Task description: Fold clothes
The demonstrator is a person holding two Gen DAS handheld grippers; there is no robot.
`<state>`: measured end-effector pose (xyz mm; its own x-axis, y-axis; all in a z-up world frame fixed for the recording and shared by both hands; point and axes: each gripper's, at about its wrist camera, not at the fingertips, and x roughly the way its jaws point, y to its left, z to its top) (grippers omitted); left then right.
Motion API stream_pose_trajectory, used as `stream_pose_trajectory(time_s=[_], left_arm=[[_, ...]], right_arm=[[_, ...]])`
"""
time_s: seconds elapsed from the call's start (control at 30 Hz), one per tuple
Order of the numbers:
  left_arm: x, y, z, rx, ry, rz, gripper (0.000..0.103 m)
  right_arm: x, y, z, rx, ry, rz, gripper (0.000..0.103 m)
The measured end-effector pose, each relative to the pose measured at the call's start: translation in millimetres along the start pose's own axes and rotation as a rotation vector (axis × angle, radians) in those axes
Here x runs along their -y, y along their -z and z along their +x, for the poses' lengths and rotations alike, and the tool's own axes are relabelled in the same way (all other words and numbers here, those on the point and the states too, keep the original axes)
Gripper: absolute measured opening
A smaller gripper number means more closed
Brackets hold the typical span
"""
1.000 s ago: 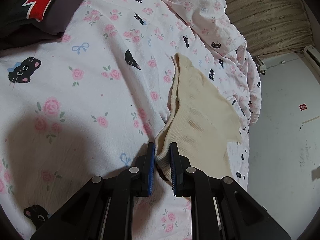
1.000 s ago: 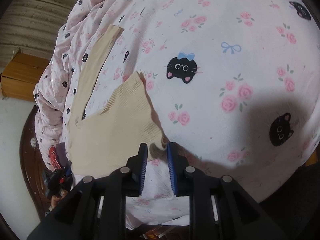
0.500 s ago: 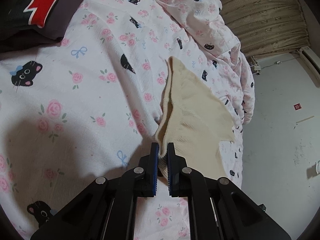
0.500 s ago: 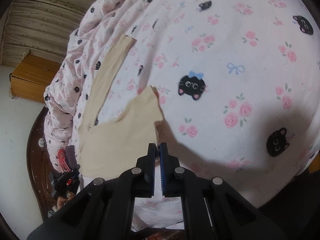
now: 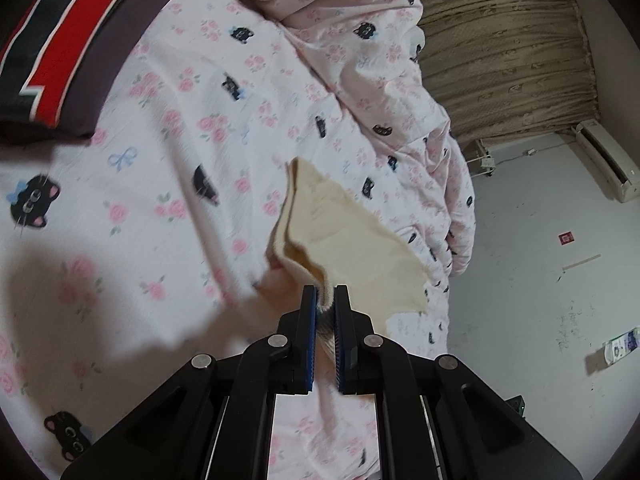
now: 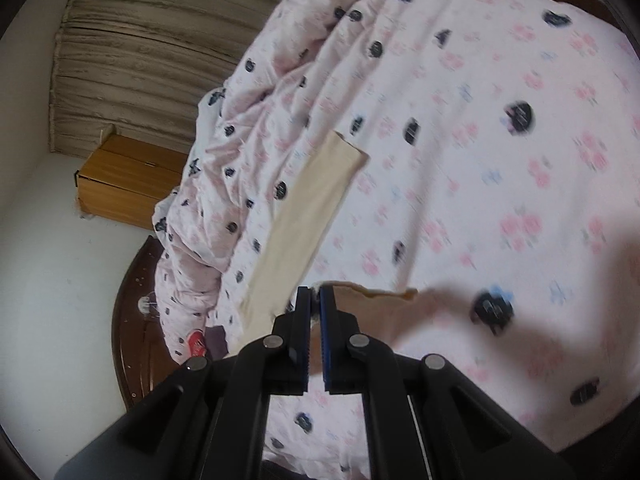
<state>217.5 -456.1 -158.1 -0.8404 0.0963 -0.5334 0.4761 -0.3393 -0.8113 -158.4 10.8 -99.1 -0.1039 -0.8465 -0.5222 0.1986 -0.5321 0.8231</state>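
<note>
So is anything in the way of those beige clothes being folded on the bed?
Nothing visible. Both the left gripper and the right gripper are shut on an edge of the cream-beige knitted garment, and the pink cat-and-rose patterned bedsheet beside it looks bare. The dark red-striped garment lies far off.

In the right wrist view the right hand-held gripper (image 6: 315, 300) sits at lower centre, its jaws closed on the edge of a cream garment (image 6: 304, 216). One long strip of that garment runs up toward the frame's middle across a bed (image 6: 500, 128) covered in pink floral, cat-printed fabric. A wooden cabinet (image 6: 124, 176) stands at left below a brown curtain (image 6: 152, 40).
</note>
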Motion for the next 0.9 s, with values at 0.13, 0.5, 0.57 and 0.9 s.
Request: stream_pose_trajectory(time_s=[0.13,0.5,0.57,0.9], left_arm=[[12,-13,7,0.024,0.009,-0.004,0.006],[18,-51,44,0.042,-0.052,-0.049,0.006],[17,-56,52,0.041,-0.063,-0.057,0.006],[10,-73,76,0.042,-0.090,-0.070,0.006]], right_arm=[[-15,-30,12,0.002,-0.020,-0.012,0.005],[-26,-105,65,0.010,-0.021,0.004,0.005],[-23,-112,75,0.008,-0.017,0.011,0.005],[-8,-136,120,-0.001,0.003,0.053,0.005]])
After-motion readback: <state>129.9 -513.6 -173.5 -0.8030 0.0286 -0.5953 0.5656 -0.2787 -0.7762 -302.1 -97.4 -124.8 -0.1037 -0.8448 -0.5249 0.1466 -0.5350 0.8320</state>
